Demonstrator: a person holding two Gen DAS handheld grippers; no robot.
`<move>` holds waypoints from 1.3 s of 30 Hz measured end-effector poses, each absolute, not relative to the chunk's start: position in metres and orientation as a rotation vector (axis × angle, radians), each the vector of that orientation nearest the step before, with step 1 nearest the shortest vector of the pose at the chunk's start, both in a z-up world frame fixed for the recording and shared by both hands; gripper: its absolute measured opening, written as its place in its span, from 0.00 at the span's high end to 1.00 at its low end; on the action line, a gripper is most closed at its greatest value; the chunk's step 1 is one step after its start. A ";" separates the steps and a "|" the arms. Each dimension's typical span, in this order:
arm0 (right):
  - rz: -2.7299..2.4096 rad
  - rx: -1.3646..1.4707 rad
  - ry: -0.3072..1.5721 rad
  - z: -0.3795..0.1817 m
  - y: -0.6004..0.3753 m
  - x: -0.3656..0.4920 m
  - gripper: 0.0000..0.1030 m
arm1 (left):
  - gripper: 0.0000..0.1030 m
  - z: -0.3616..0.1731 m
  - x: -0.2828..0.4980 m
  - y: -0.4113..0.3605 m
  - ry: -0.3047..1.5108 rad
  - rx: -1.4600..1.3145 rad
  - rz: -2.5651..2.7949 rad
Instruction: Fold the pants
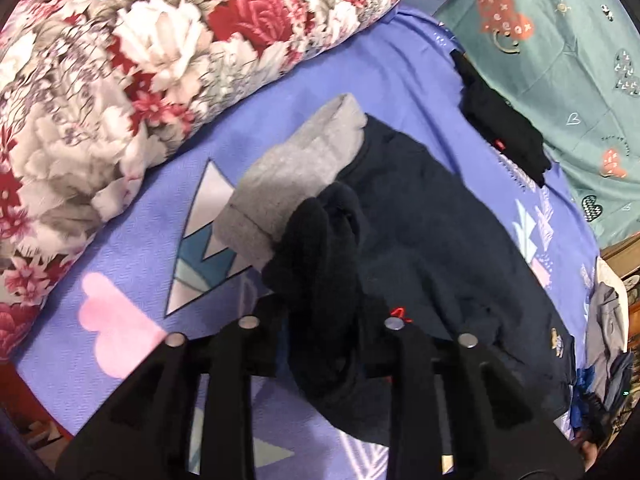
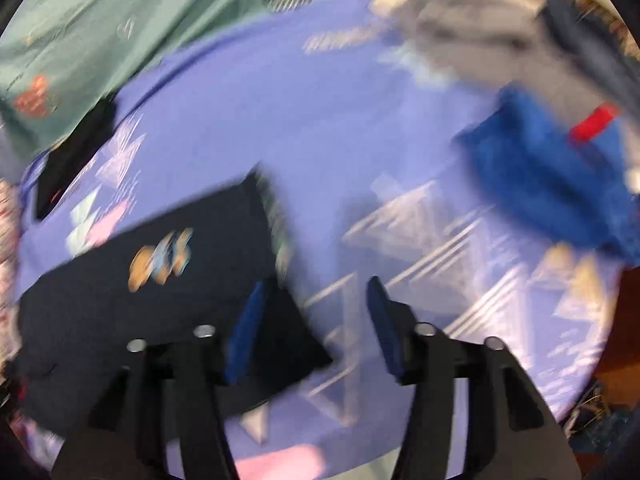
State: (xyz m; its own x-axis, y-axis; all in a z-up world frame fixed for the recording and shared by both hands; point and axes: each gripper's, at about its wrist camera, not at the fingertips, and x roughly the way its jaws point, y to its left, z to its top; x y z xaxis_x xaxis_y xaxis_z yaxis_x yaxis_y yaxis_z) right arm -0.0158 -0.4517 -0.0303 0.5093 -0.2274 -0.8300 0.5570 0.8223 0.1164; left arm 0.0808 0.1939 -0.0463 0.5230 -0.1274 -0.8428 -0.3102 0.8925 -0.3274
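Dark navy pants [image 1: 440, 240] with grey cuffs [image 1: 296, 172] lie on a purple bedsheet [image 1: 360, 68]. My left gripper [image 1: 322, 344] is shut on a bunched fold of the navy fabric, with the grey cuff just beyond it. In the blurred right wrist view the pants [image 2: 160, 280] lie at the lower left, with a small orange and blue emblem [image 2: 160, 258]. My right gripper [image 2: 316, 328] is open and empty, its left blue pad [image 2: 244, 332] over the pants' corner, its right pad over the sheet.
A red and white floral quilt [image 1: 120, 80] lies at the left. A teal patterned cloth [image 1: 560, 60] and a black garment [image 1: 500, 120] lie at the right. A bright blue garment [image 2: 552, 176] and grey clothes [image 2: 480, 40] sit at the bed's far right.
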 end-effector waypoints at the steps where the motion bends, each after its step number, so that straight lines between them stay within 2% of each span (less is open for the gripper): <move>1: -0.476 0.394 0.906 -0.026 -0.453 -0.016 0.37 | 0.67 -0.048 0.080 0.196 1.026 -0.484 0.121; 6: -0.438 0.435 0.983 -0.044 -0.454 -0.015 0.37 | 0.60 -0.051 0.075 0.199 1.029 -0.486 0.153; 8: -0.412 0.439 1.023 -0.055 -0.454 -0.019 0.37 | 0.55 -0.050 0.074 0.199 1.029 -0.468 0.165; 10: -0.376 0.446 1.048 -0.064 -0.446 -0.026 0.37 | 0.45 -0.051 0.073 0.201 1.033 -0.463 0.178; 11: -0.352 0.438 1.064 -0.069 -0.441 -0.025 0.39 | 0.43 -0.051 0.073 0.202 1.035 -0.466 0.184; 12: -0.324 0.416 1.078 -0.073 -0.434 -0.024 0.54 | 0.42 -0.052 0.074 0.202 1.037 -0.470 0.188; 13: -0.322 0.392 1.076 -0.075 -0.431 -0.024 0.63 | 0.40 -0.052 0.074 0.203 1.039 -0.476 0.192; 14: -0.328 0.368 1.059 -0.075 -0.428 -0.024 0.81 | 0.39 -0.052 0.075 0.203 1.041 -0.482 0.196; 15: -0.321 0.376 1.044 -0.075 -0.428 -0.024 0.87 | 0.37 -0.052 0.075 0.203 1.042 -0.486 0.198; 20: -0.319 0.432 0.952 -0.057 -0.438 -0.036 0.88 | 0.29 -0.041 0.071 0.202 1.019 -0.440 0.225; 23: -0.353 0.335 1.057 -0.067 -0.432 -0.034 0.82 | 0.20 -0.032 0.065 0.204 0.983 -0.376 0.286; 24: -0.374 0.314 1.080 -0.071 -0.431 -0.032 0.69 | 0.19 -0.028 0.064 0.206 0.968 -0.354 0.314; 26: -0.435 0.355 1.010 -0.064 -0.438 -0.037 0.46 | 0.19 -0.021 0.064 0.209 0.937 -0.323 0.352; 27: -0.442 0.382 0.960 -0.058 -0.442 -0.040 0.42 | 0.18 -0.019 0.064 0.210 0.932 -0.318 0.359; 30: -0.413 0.440 0.884 -0.043 -0.454 -0.033 0.36 | 0.16 -0.014 0.072 0.210 0.924 -0.341 0.342; 33: -0.349 0.461 0.842 -0.034 -0.465 -0.007 0.35 | 0.16 -0.012 0.088 0.194 0.927 -0.328 0.294; 39: -0.211 0.459 0.950 -0.056 -0.478 0.076 0.35 | 0.10 -0.019 0.113 0.132 0.933 -0.231 0.125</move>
State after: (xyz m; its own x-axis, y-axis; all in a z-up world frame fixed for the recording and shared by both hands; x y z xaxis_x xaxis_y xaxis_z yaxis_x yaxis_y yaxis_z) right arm 0.0757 -0.4781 -0.0556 0.5705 0.0249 -0.8209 0.3703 0.8844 0.2841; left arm 0.1131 0.1320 -0.0189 0.5903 0.0064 -0.8072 -0.2056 0.9682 -0.1426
